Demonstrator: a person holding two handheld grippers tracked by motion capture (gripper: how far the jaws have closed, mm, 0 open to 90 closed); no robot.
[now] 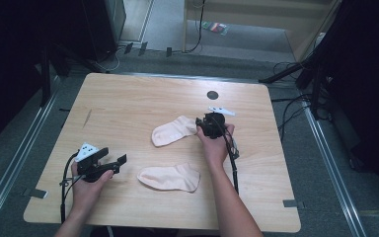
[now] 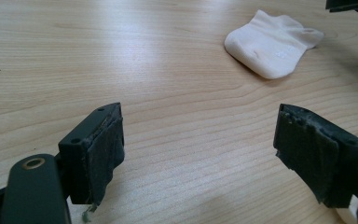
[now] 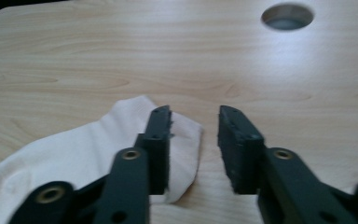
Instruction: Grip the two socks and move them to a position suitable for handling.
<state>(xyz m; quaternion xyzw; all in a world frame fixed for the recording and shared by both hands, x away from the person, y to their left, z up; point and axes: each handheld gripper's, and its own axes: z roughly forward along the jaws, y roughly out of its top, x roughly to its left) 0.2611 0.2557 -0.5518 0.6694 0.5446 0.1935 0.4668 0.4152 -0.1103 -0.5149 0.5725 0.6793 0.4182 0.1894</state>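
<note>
Two pale peach socks lie on the wooden table [image 1: 128,98]. The far sock [image 1: 172,131] has its cuff pointing right, and my right gripper [image 1: 199,126] is at that cuff. In the right gripper view the gripper [image 3: 195,114] is open by a narrow gap, its left jaw lies over the cuff [image 3: 182,135], and the cuff's edge reaches into the gap. The near sock [image 1: 170,177] lies flat towards the front. My left gripper [image 1: 114,156] is held wide open to the left of it, jaws empty [image 2: 200,116]. Its view shows the far sock [image 2: 272,44] ahead.
A round cable hole [image 1: 212,95] sits in the table behind the right gripper, also visible as the hole [image 3: 287,16] ahead of its jaws. Cables trail from both grippers towards the front edge. Dark stands and cables ring the table on the floor.
</note>
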